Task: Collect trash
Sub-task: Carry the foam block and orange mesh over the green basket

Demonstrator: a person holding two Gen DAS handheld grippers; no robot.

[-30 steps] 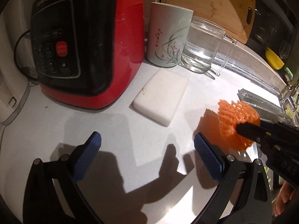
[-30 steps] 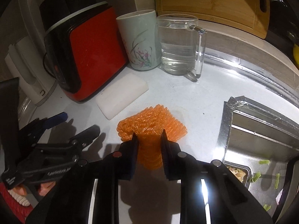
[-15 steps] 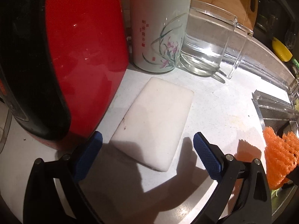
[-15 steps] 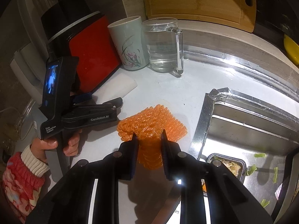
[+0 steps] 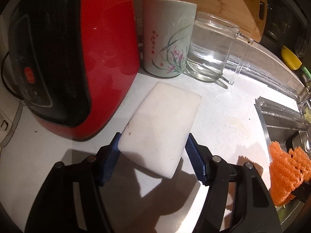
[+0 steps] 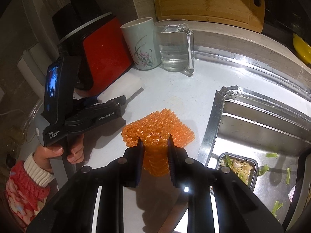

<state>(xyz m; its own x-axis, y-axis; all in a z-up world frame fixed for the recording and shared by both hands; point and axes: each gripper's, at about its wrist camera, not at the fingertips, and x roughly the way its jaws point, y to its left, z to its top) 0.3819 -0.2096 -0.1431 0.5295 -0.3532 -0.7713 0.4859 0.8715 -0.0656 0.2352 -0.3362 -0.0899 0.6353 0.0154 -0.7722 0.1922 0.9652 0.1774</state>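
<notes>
Foam block and orange netting, one in each gripper

Blue pads of our left gripper (image 5: 152, 156) press both long sides of the white foam block (image 5: 161, 128), whose near end sits between them while its far end points at the floral cup (image 5: 167, 36). Our left view shows the grip itself; in the right view we see only a corner of the block (image 6: 124, 87) past the gripper's body, plus our left hand (image 6: 58, 152) on its handle.

Our right gripper (image 6: 154, 151) is narrowed onto the orange foam netting (image 6: 157, 128), fingers pinching its near edge above the white counter (image 6: 175, 89), just beside the sink (image 6: 262, 128). Only the right view looks into the sink: a small tray of food scraps (image 6: 238, 168) and green bits on the steel. In the left view the netting (image 5: 283, 172) shows at the right edge.

The red cooker (image 5: 93, 58) stands just left of the block; the glass pitcher (image 5: 211, 52) is beside the cup, with a wooden board (image 5: 217, 2) behind.
</notes>
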